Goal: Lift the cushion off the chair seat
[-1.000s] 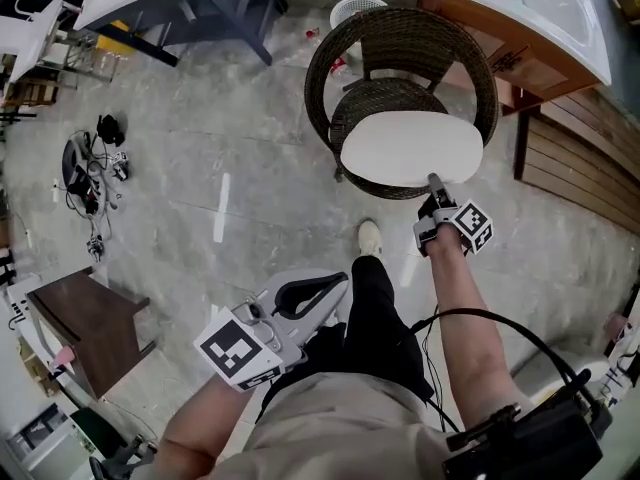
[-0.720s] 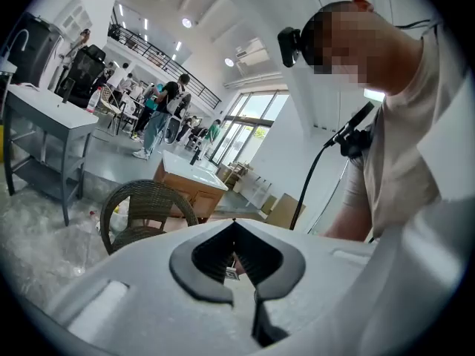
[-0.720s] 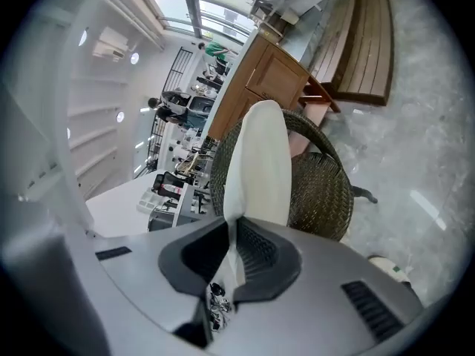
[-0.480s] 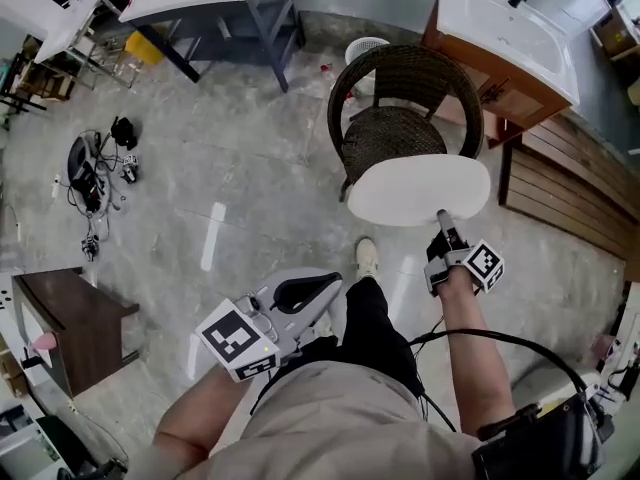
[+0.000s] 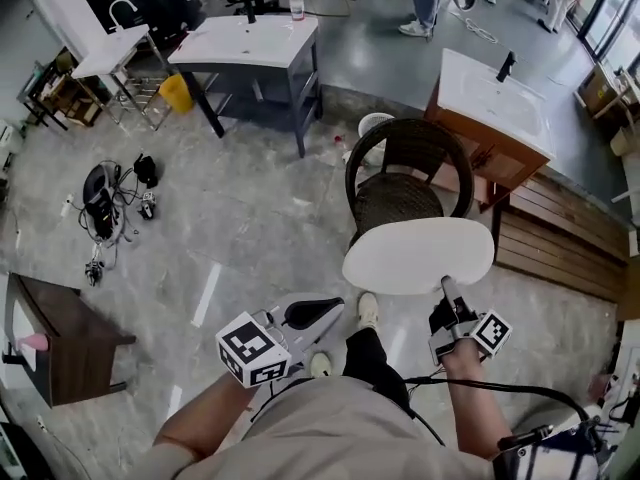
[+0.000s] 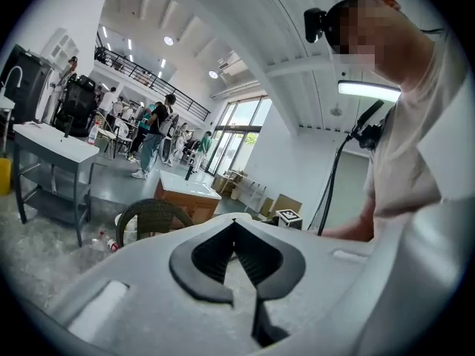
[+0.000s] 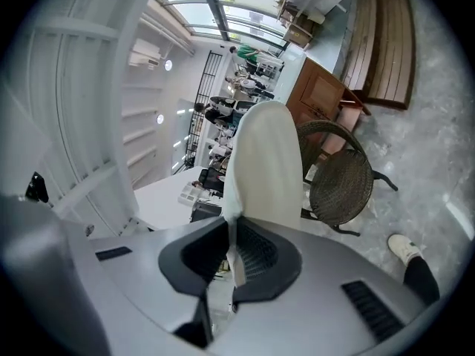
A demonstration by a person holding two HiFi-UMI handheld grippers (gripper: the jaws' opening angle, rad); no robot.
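Note:
A white oval cushion [image 5: 418, 256] hangs in the air in front of the dark wicker chair [image 5: 405, 183], clear of its seat. My right gripper [image 5: 447, 288] is shut on the cushion's near edge. In the right gripper view the cushion [image 7: 267, 169] stands edge-on between the pads of the gripper [image 7: 231, 227], with the chair [image 7: 341, 180] below and behind it. My left gripper [image 5: 312, 313] is low at the left, near the person's leg, with its jaws together and nothing in them. In the left gripper view the gripper [image 6: 234, 225] points toward the chair [image 6: 152, 212].
A wooden vanity with a white basin [image 5: 495, 108] stands behind the chair, wooden slats [image 5: 560, 243] to the right, and a white basket [image 5: 372, 123] behind. A grey basin table [image 5: 245, 43] is at the back. Cables and gear [image 5: 100, 203] and a dark side table [image 5: 50, 343] are at the left.
The right gripper has risen and drawn back with the cushion, taking it off the chair seat. The left gripper has also risen a little. The head view has tilted up.

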